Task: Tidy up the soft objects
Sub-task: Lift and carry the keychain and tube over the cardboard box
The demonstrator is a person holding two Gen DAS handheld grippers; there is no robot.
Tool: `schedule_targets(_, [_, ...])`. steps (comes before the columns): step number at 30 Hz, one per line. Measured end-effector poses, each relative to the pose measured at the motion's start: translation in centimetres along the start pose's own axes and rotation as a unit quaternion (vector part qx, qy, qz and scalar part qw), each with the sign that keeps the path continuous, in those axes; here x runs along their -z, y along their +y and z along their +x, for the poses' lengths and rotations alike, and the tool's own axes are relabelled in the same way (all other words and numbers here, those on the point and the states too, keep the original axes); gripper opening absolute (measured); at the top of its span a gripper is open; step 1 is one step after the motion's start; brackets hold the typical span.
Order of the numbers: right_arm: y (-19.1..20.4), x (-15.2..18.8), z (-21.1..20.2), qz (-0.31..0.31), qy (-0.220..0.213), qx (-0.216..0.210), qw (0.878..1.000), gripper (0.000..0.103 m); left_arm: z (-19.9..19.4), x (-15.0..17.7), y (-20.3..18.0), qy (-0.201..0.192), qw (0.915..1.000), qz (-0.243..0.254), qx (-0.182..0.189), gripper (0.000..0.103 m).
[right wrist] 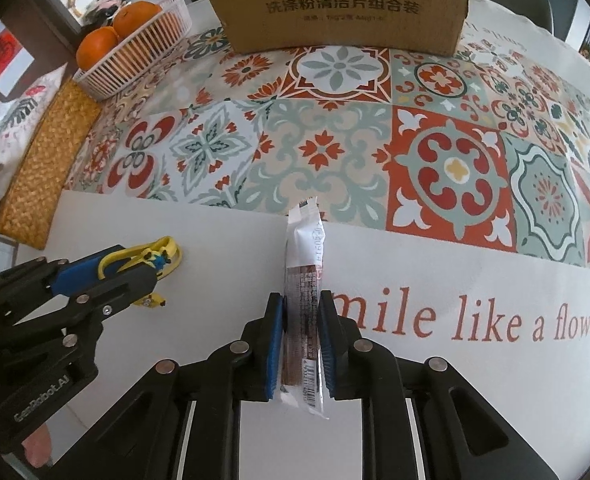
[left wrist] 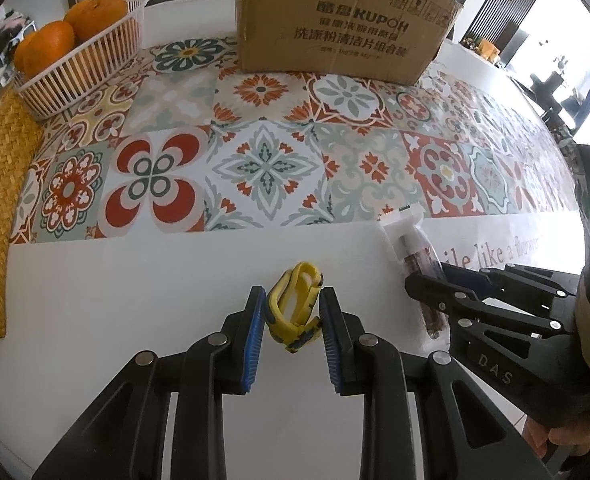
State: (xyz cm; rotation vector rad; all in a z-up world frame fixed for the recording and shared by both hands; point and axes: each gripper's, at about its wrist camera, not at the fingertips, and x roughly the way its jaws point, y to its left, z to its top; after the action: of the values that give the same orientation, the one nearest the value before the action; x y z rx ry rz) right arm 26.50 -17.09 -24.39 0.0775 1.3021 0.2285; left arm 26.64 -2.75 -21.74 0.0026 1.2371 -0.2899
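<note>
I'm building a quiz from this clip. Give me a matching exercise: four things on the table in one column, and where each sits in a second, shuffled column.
Things:
1. yellow strap toy
2. snack packet
3. cardboard box
4. oranges

Places:
A. in the white basket
B. between the fingers of the left tool
C. standing at the far side of the patterned tablecloth
D. between the fingers of the right tool

Pairs: 1-B, 2-D, 3-C, 4-A
</note>
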Motion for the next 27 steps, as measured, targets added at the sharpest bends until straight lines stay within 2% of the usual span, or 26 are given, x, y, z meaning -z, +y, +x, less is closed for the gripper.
schedule_targets(4, [-0.1, 0.0, -1.0, 0.005, -0.009, -0.010, 1.000, 0.019, -0.7, -0.3, -0.3, -0.009, 0.9999, 0.000, 0.007, 0.027])
schedule_targets(13, [-0.3, -0.9, -4.8, 0.010, -0.058, -0.008, 0.998, 0.019, -3.4, -2.0, -1.2, -0.049, 0.9985, 0.005, 0.022, 0.027])
schedule_targets(27, [-0.6, -3.8, -10.2, 0.021, -0.140, -0.016, 0.990, 0.019, -7.8, -6.6, -2.5, -0.122, 0.9919, 0.017, 0.029, 0.027])
